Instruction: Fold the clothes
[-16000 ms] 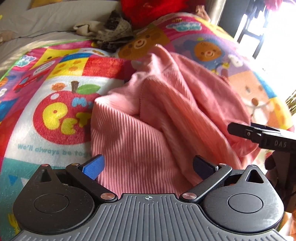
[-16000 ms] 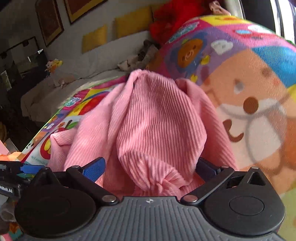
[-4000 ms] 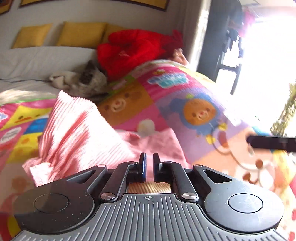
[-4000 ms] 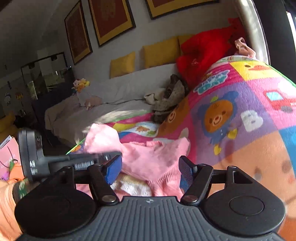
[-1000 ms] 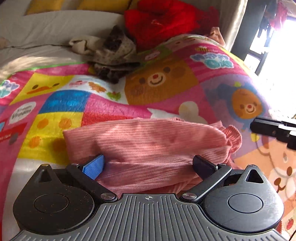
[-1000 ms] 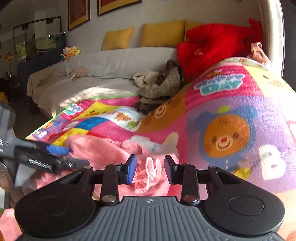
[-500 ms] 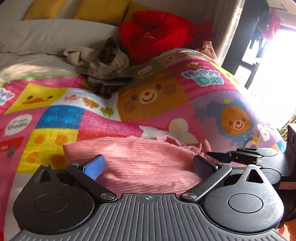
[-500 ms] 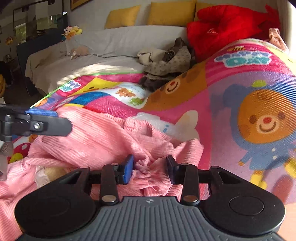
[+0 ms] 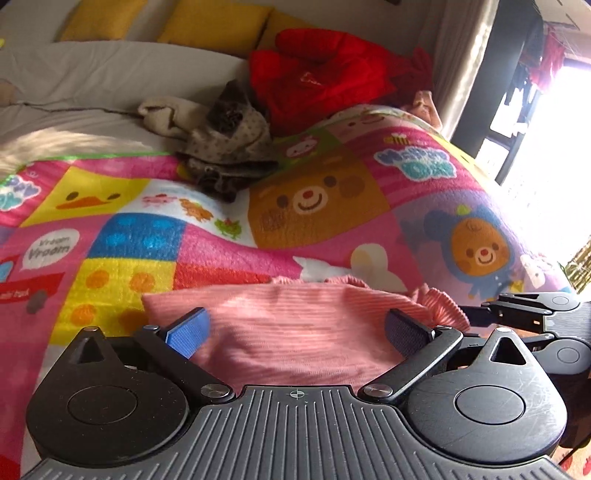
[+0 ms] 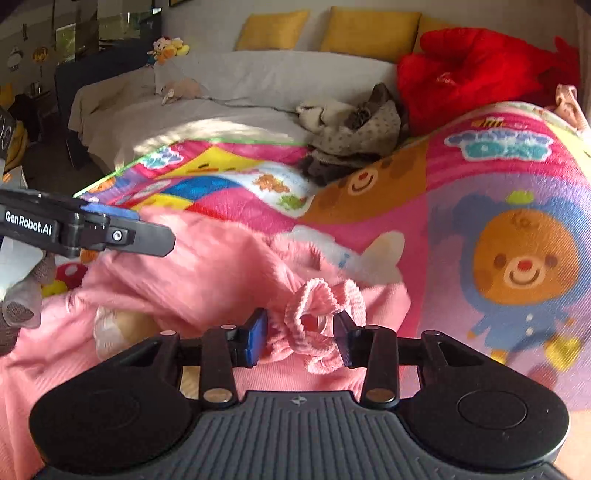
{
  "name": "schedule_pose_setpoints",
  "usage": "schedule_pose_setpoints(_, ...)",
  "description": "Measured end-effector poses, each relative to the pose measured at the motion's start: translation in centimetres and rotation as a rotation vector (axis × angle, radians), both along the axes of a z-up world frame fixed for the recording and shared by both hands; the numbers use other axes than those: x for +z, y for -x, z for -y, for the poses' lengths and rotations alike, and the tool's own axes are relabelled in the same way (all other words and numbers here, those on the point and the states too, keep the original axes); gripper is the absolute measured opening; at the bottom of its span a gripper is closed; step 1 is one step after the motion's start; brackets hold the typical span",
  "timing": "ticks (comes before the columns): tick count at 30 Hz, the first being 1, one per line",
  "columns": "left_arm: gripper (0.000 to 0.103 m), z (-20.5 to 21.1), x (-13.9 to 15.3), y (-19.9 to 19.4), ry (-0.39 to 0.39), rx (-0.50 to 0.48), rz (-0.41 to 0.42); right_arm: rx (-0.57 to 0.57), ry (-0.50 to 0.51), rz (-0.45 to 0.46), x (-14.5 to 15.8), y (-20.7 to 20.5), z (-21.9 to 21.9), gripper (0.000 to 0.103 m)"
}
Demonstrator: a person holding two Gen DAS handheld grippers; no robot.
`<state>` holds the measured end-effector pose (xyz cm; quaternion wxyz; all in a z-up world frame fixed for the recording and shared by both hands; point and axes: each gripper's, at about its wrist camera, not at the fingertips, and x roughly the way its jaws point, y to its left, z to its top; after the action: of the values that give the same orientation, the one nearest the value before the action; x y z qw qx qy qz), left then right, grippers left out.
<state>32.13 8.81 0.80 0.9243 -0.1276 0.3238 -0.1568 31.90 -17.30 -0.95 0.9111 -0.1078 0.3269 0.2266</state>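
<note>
Right wrist view shows the pink ribbed garment (image 10: pixel 207 280) lying bunched on the colorful cartoon blanket (image 10: pixel 498 206), in the near part of the scene. Its ruffled cuff (image 10: pixel 325 306) stands between the two fingers of the right gripper (image 10: pixel 300 334). The jaws are partly open around this cuff; the blue pad (image 10: pixel 256 336) on the left finger is just beside the fabric, but I cannot tell if the fingers press it.

From the left wrist view, the same garment (image 9: pixel 291 325) lies flat and wide in front of the left gripper (image 9: pixel 295 328). Its jaws are spread wide open, one finger at each side over the cloth, and they grip nothing. The right gripper (image 9: pixel 476 314) comes in from the right edge, its tip at the ruffled end of the garment.

In the right wrist view the left gripper (image 10: pixel 162 240) reaches in from the left, above the pink cloth.

Farther away on the blanket lies a grey and beige pile of clothes (image 9: pixel 225 147). Behind it, to the right, is a big red plush cushion (image 9: pixel 325 74). Left of these is a white sheet (image 10: pixel 229 107), and at the far wall stand yellow pillows (image 10: pixel 369 27).
</note>
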Motion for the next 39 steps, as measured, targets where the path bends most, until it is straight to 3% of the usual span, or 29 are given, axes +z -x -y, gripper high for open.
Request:
schedule_pose_setpoints(4, 0.103, 0.2, -1.9, -0.8, -0.023, -0.002, -0.071, -0.069, -0.010, -0.040, -1.5, -3.0, -0.4, 0.040)
schedule_pose_setpoints(8, 0.103, 0.5, -2.6, -0.1, -0.087, -0.022, -0.055, -0.077, 0.032, -0.065, -4.2, -3.4, -1.0, 0.047)
schedule_pose_setpoints(16, 0.103, -1.2, -0.1, 1.1, 0.044, -0.002, 0.021, -0.008, 0.003, -0.021, -1.0, 0.0, 0.4, 0.047)
schedule_pose_setpoints(20, 0.103, -0.2, -2.1, 1.0, 0.009, -0.008, -0.053, -0.014, 0.080, -0.080, -3.6, 0.2, 0.1, 0.048)
schedule_pose_setpoints(24, 0.103, -0.6, -2.9, 1.6, 0.001, 0.014, -0.066, -0.006, 0.036, -0.066, -1.6, -0.1, 0.0, 0.049)
schedule_pose_setpoints(29, 0.103, -1.0, -3.0, 1.5, -0.004, 0.032, -0.082, 0.002, 0.025, -0.029, 0.3, -3.2, -2.4, 0.051)
schedule_pose_setpoints(33, 0.103, -0.5, -3.2, 1.5, -0.038, 0.028, -0.084, -0.045, 0.033, -0.037, -1.6, -7.5, -4.8, 0.051)
schedule_pose_setpoints(37, 0.103, -0.5, -3.1, 1.6, -0.045, 0.023, -0.086, -0.114, 0.040, -0.101, -4.1, -9.7, -4.4, 0.051)
schedule_pose_setpoints(38, 0.103, -0.5, -3.1, 1.6, -0.044, 0.022, -0.087, -0.100, 0.039, -0.098, -4.1, -9.4, -4.2, 0.048)
schedule_pose_setpoints(39, 0.103, -0.6, -3.0, 1.6, -0.044, 0.021, -0.086, -0.082, 0.041, -0.093, -4.1, -9.0, -4.0, 0.025)
